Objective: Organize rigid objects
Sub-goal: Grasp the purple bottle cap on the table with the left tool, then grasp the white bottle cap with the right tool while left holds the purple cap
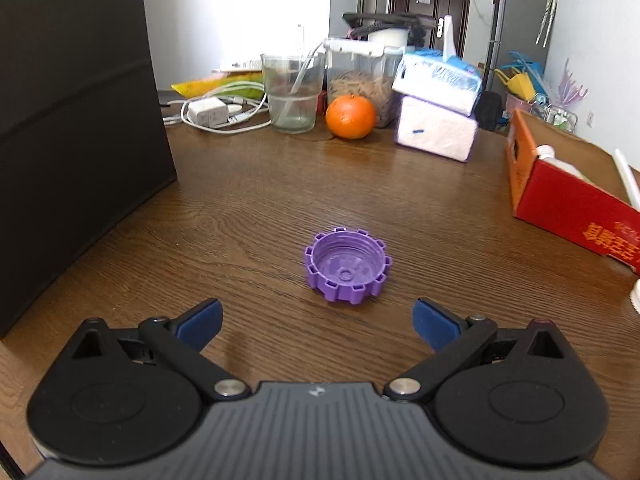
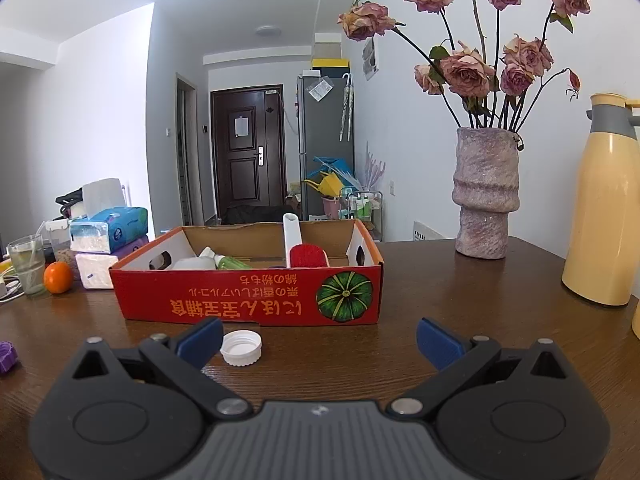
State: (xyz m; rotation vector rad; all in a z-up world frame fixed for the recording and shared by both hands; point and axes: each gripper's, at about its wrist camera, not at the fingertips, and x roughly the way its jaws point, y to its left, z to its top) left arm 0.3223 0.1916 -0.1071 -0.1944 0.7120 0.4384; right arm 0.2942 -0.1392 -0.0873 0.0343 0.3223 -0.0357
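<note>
Both wrist views sit low over the table, facing the far door; both show the red box.

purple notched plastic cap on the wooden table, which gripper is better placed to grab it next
Left. The purple notched plastic cap lies open side up just ahead of the open left gripper, roughly centred between its blue fingers. In the right wrist view it sits at the far left edge, well off the open right gripper.

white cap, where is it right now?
In the right wrist view, the white cap lies open side up on the wooden table, just in front of the red cardboard box, beside the right gripper's left fingertip.
</note>
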